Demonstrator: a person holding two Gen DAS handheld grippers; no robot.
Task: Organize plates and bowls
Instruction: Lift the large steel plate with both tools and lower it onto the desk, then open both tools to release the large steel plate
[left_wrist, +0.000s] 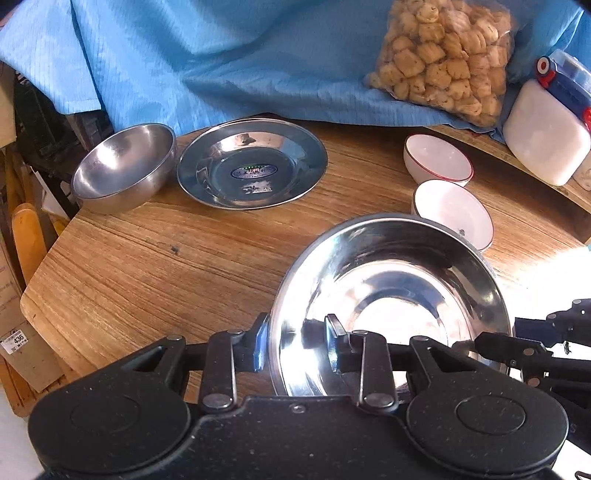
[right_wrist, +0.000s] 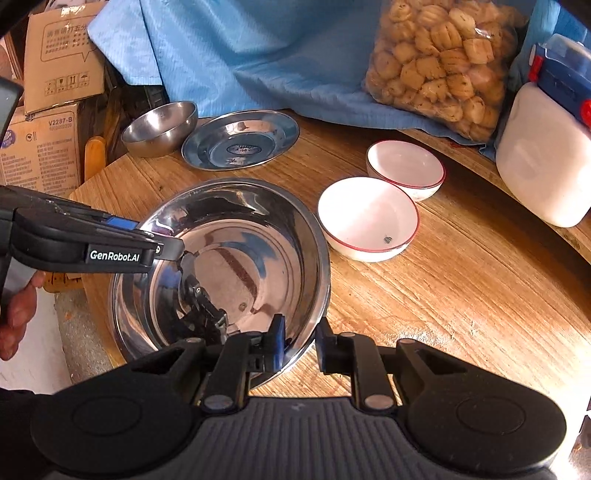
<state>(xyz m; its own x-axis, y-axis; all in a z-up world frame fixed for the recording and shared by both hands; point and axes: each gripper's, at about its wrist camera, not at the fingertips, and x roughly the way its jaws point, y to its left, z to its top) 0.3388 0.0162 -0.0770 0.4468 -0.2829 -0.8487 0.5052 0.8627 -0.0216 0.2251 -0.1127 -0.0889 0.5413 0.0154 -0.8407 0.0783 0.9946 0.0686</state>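
Note:
A large shiny steel plate (left_wrist: 391, 295) (right_wrist: 236, 266) is held over the near part of the round wooden table (left_wrist: 184, 258). My left gripper (left_wrist: 297, 345) straddles its left rim, one finger outside and one inside, shut on it. My right gripper (right_wrist: 300, 341) straddles its near right rim the same way. A second steel plate (left_wrist: 252, 162) (right_wrist: 240, 139) with a blue sticker and a small steel bowl (left_wrist: 123, 168) (right_wrist: 159, 127) sit at the far left. Two white red-rimmed bowls (left_wrist: 437, 158) (left_wrist: 454, 212) (right_wrist: 406, 168) (right_wrist: 367, 218) sit at the right.
A blue cloth (left_wrist: 229, 55) drapes across the back of the table. A clear bag of biscuits (left_wrist: 447, 55) and a white jug with a blue lid (left_wrist: 546, 129) stand at the back right. Cardboard boxes (right_wrist: 51, 92) are stacked beyond the table's left edge.

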